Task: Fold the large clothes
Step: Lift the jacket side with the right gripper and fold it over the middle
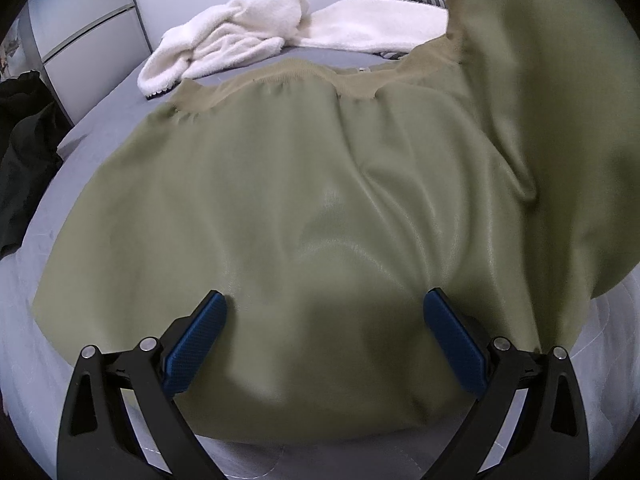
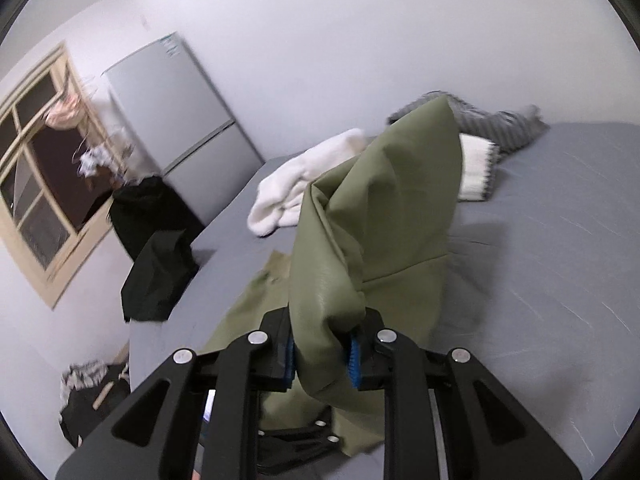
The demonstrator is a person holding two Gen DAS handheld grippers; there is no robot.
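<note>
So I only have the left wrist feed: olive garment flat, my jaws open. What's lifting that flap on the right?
Observer: The right hand-held gripper is shut on a bunched fold of the olive garment, holding it above the bed.
Operator: Anything beside the bed?
Observer: A black bag against its left edge, below a window.
Operator: Floor?
Observer: A dark heap near the bed's corner.
</note>
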